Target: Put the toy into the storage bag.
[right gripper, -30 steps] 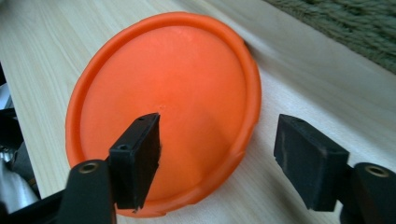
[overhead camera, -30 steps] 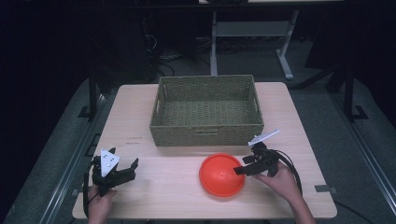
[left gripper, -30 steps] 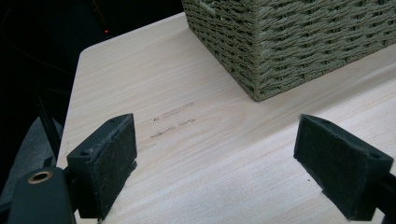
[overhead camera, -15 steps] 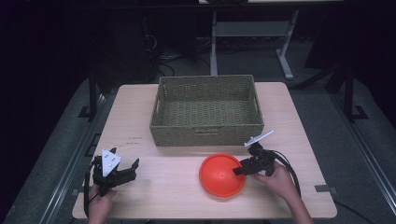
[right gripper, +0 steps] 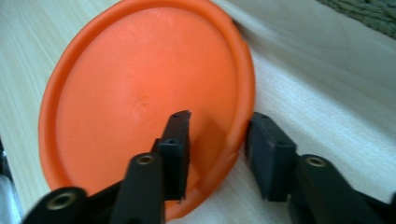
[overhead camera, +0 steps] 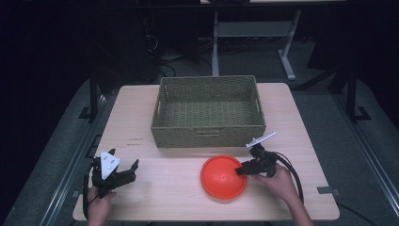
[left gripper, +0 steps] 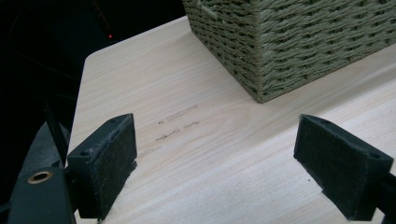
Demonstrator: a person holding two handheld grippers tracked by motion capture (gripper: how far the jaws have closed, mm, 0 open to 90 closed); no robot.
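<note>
Orange plate (overhead camera: 224,176) sits just in front of the basket (overhead camera: 208,113); my right gripper (overhead camera: 244,169) straddles its rim, not yet pinching. Left of the plate, my left gripper (overhead camera: 123,175) is spread, empty.

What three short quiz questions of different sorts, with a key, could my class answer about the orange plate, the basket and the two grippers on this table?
1. True or false: the woven basket holds the orange plate.
2. Which gripper has one jaw over the plate's rim and one outside it? A) left gripper B) right gripper
3. Fill in: the left gripper's jaws stand wide ____ above the bare table.

Key: 1 false, the plate lies on the table in front of the basket; 2 B; 3 open.
</note>
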